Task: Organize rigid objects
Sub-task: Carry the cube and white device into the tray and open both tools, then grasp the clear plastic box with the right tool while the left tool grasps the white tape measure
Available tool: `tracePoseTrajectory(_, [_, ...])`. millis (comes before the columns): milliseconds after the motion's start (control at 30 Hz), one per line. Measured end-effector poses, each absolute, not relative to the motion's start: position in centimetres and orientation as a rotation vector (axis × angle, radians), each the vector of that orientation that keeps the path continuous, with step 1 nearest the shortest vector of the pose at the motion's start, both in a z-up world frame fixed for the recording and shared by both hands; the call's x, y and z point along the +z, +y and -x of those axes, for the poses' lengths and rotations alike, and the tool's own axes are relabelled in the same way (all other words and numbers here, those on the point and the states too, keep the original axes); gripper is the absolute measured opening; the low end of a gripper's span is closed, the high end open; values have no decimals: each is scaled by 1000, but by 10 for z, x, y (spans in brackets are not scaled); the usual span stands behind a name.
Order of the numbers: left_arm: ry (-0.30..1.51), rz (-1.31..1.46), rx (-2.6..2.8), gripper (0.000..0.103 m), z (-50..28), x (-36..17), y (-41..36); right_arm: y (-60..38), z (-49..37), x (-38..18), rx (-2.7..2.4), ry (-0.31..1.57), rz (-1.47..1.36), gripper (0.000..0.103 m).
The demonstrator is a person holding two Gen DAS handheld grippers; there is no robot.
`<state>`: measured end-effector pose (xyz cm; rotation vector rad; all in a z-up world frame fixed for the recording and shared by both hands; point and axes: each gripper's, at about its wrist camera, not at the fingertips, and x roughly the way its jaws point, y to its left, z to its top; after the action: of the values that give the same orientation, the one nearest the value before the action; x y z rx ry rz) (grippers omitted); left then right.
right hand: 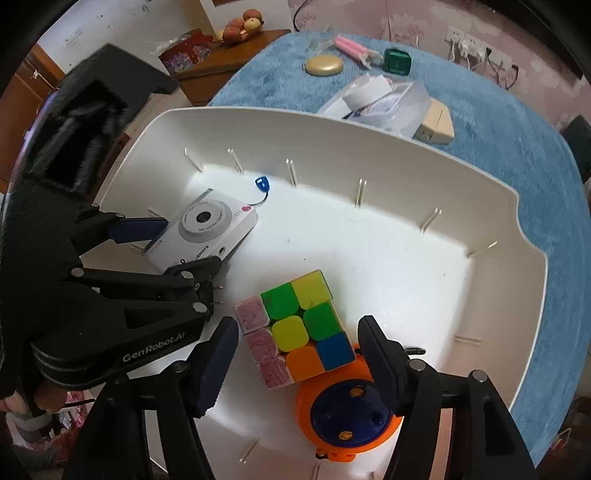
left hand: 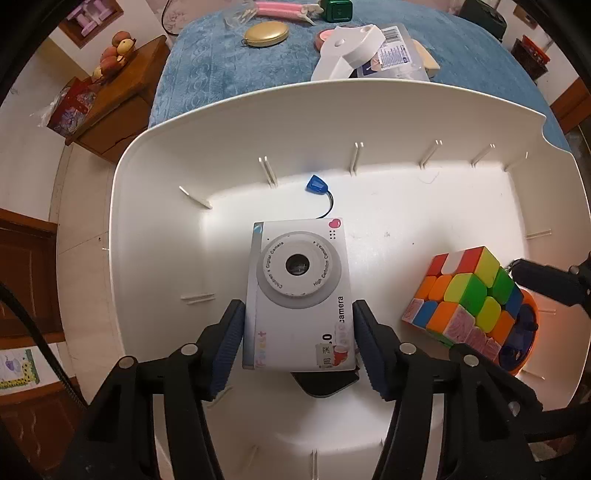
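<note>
Camera: we have the white toy camera (left hand: 297, 295) between the fingers of our left gripper (left hand: 299, 343), lens up, low inside the white bin (left hand: 332, 110); whether it rests on the floor or hangs just above it, we cannot tell.
Left jaws: the blue pads sit against the camera's two short sides, pinching it (the right wrist view shows the same hold from the side).
Strap: its cord ends in a blue tab (left hand: 316, 183) near the bin's far wall.
Right gripper: our right gripper (right hand: 295, 354) has its jaws spread, one finger on each side of the colour cube (right hand: 295, 328), touching neither that we can see.
Cube: it leans tilted on the orange and blue round toy (right hand: 347, 413) at the near side of the bin.
Risk, cube: if we nudge either one, the cube could tip off, because it rests on a rounded shape.
Risk, camera: letting go from any height could land it on its lens.
Risk, grippers: both tools work near each other in one bin, so we could knock one against the other.
Left to sort: the gold disc (left hand: 266, 34), pink rollers (left hand: 279, 9) and green clock (left hand: 338, 10) lie on the blue cloth (left hand: 221, 74).
</note>
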<state>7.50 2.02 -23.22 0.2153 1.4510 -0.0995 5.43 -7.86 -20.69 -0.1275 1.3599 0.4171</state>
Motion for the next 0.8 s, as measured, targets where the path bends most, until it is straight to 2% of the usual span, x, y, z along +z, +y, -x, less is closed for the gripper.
tracePoseTrajectory(233, [1430,-204,-69,78,-81,-215,22,-94,-58,-191,422,1335,77,70])
tracePoseTrajectory(800, [1323,-172,-80,80,-97,-154,17,-112,-70,-153,430,1267,-17,70])
